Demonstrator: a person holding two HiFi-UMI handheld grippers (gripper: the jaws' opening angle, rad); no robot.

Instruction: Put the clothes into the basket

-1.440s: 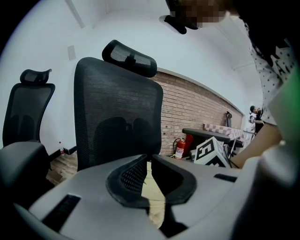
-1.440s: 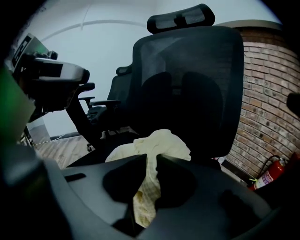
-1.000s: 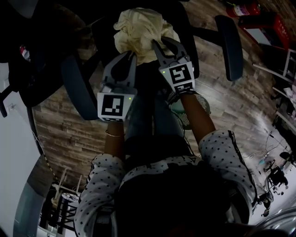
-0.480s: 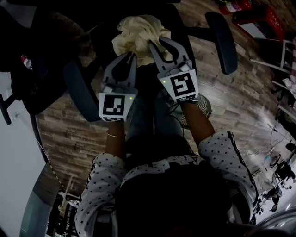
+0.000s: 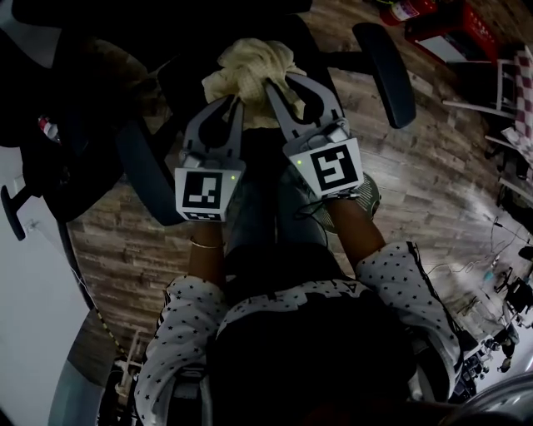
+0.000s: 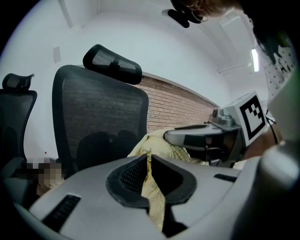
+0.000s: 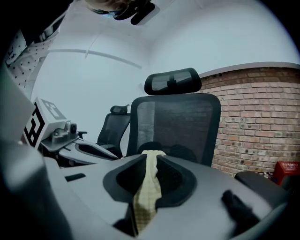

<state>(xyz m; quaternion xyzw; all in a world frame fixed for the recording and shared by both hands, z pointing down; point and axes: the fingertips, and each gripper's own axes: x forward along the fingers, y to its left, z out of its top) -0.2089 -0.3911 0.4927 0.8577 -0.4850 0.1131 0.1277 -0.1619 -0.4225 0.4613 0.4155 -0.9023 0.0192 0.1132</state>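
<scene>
spanning rm: wood-plank floor point(image 5: 433, 166), brick wall point(image 7: 262, 117)

A brown wooden plank floor point(image 5: 433, 175) is carrying everything here. A black office chair point(image 5: 326, 46) is standing on it at the far middle, its two armrests reaching out to the left and the right. A second dark chair point(image 5: 50, 141) is standing on the floor just beside it on the left. At the far right, a red fire extinguisher point(image 5: 401, 10) and a red box-like thing point(image 5: 462, 35) are sitting on the planks. A pale yellow cloth point(image 5: 246, 71) is bunching over the first chair's seat; whether it is resting there cannot be told.
</scene>
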